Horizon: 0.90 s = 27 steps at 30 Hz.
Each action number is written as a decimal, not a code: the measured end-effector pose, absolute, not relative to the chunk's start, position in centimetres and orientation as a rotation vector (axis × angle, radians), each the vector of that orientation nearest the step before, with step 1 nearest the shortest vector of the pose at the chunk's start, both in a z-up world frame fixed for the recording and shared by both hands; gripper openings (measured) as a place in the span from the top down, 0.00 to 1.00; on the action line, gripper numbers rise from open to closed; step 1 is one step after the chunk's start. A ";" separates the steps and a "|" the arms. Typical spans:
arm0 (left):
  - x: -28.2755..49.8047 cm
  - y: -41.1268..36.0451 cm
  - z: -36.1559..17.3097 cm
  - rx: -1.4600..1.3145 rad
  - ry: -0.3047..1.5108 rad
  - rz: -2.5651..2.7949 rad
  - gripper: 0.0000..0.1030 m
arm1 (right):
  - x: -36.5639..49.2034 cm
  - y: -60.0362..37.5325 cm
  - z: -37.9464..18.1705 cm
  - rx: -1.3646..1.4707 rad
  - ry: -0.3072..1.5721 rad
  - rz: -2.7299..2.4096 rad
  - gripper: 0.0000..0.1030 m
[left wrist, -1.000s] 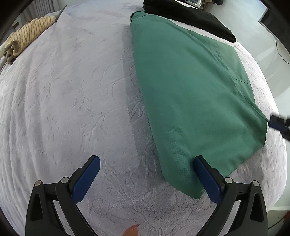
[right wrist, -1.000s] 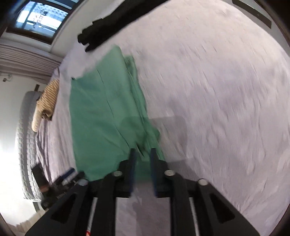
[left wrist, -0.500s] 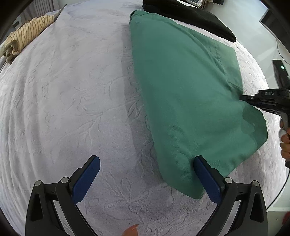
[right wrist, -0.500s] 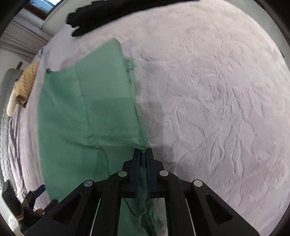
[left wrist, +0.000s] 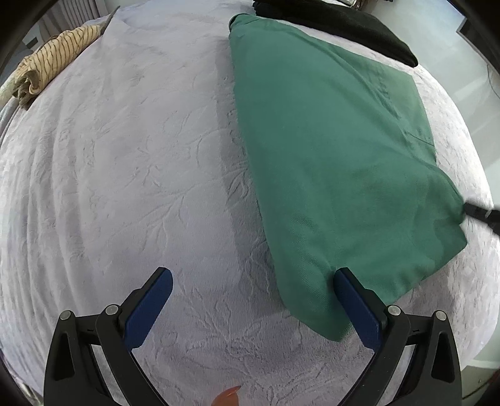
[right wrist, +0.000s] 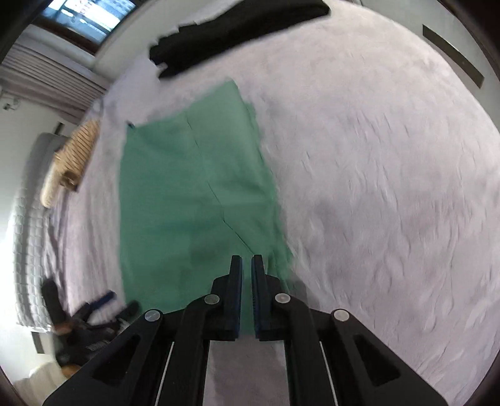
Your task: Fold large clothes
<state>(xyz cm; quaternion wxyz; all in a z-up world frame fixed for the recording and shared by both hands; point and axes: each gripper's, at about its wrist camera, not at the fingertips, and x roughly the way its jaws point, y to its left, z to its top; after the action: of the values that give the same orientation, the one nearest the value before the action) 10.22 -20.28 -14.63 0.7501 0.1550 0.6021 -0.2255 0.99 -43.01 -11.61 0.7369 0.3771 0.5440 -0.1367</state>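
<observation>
A green garment lies folded lengthwise on a pale lilac bedspread. My left gripper is open over the bedspread, its right finger beside the garment's near corner. My right gripper is shut on the garment's near right edge and holds that edge slightly raised. It shows in the left wrist view at the garment's right corner.
A black garment lies at the far edge of the bed, also in the right wrist view. A striped beige cloth lies rolled at the far left. The bed's right edge drops to the floor.
My right gripper has pulled back to the garment's right corner with the edge in its jaws. My left gripper has stayed open in place.
</observation>
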 end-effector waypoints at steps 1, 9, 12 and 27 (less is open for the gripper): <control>10.1 -20.5 -14.5 0.346 1.322 -0.486 0.00 | 0.7 -43.1 -12.6 0.848 1.220 -0.324 0.94; 8.7 -21.4 -12.6 0.417 1.330 -0.428 0.00 | -2.3 -43.7 -13.4 0.954 1.248 -0.342 0.93; 8.0 -21.5 -12.0 0.426 1.345 -0.402 0.00 | -3.0 -43.5 -12.2 0.960 1.243 -0.316 0.92; 6.5 -21.2 -10.0 0.397 1.384 -0.340 0.00 | -2.6 -40.7 -11.0 0.967 1.265 -0.238 0.81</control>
<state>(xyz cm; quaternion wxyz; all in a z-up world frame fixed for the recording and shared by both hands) 6.53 -21.18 -10.04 0.7386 0.1808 0.6307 -0.1549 -2.64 -40.73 -11.03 0.6932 0.4328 0.5664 -0.1067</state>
